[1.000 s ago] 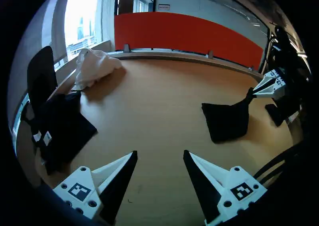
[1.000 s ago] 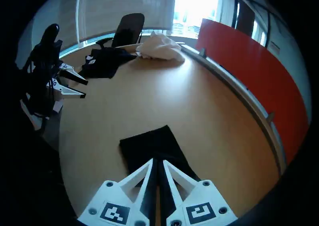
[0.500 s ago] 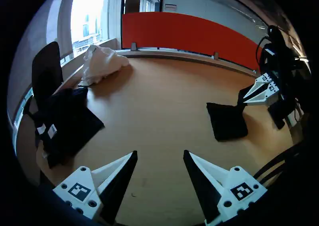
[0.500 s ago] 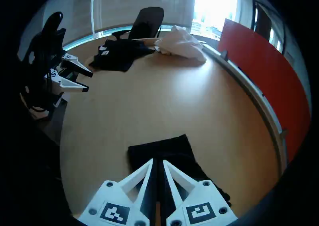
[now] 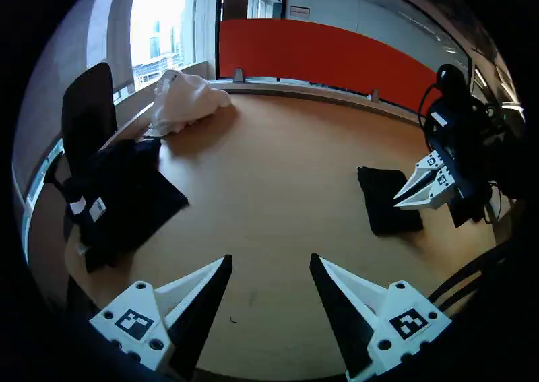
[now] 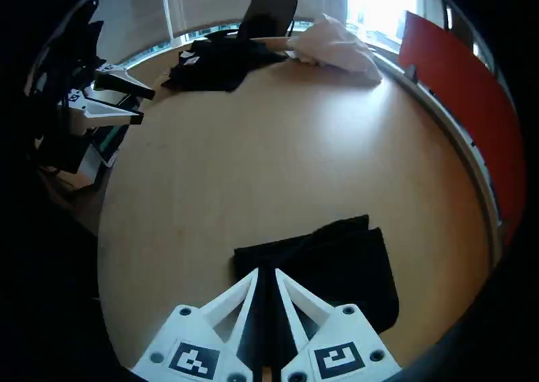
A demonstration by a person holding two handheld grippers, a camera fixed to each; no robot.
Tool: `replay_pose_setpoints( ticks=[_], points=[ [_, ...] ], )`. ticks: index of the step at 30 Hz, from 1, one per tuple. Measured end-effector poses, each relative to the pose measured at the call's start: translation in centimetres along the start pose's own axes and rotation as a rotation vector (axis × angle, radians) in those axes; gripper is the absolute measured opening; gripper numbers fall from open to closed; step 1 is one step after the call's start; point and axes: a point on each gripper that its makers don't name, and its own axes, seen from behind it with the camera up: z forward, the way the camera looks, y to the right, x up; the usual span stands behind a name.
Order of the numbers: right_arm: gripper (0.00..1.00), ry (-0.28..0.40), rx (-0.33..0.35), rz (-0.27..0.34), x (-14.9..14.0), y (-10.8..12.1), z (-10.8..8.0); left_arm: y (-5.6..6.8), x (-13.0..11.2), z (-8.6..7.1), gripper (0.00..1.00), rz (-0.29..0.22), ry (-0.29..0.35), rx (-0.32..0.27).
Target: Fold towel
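Note:
A black towel (image 5: 385, 199) lies folded and flat on the wooden table (image 5: 283, 160), at the right in the left gripper view. My right gripper (image 5: 399, 201) is low over its right edge. In the right gripper view the towel (image 6: 337, 267) spreads just past the right gripper (image 6: 266, 274), whose fingers are pressed close with dark cloth between them. My left gripper (image 5: 269, 261) stands open above bare wood near the table's edge, well apart from the towel. It appears at the far left as the left gripper (image 6: 147, 107).
A heap of black cloth (image 5: 118, 193) lies at the table's left edge, with a crumpled white cloth (image 5: 185, 99) behind it. A black office chair (image 5: 84, 112) stands beyond. A red partition (image 5: 323, 52) runs along the far edge.
The right gripper has come down and the towel, earlier lifted by one edge, now lies flat on the table. The left gripper has drawn back a little, still open.

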Motion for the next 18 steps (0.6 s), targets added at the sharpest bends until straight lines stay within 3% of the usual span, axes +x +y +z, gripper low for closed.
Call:
replay_pose_setpoints(
  ticks=[7, 10, 14, 17, 18],
  points=[
    [0.05, 0.001, -0.01, 0.02, -0.11, 0.24, 0.1, 0.16, 0.07, 0.12, 0.85, 0.002, 0.002, -0.004],
    [0.12, 0.0, -0.014, 0.025, -0.25, 0.27, 0.12, 0.26, 0.21, 0.19, 0.85, 0.005, 0.004, -0.006],
    [0.42, 0.002, -0.023, 0.033, -0.44, 0.35, 0.01, 0.36, 0.37, 0.16, 0.85, 0.007, 0.008, -0.008],
    [0.73, 0.004, -0.037, 0.042, -0.64, 0.57, -0.16, 0.43, 0.37, 0.1, 0.85, 0.009, 0.008, -0.008],
    [0.74, 0.005, -0.043, 0.046, -0.72, 0.66, -0.23, 0.45, 0.37, 0.08, 0.85, 0.009, 0.009, -0.008]
  ],
)
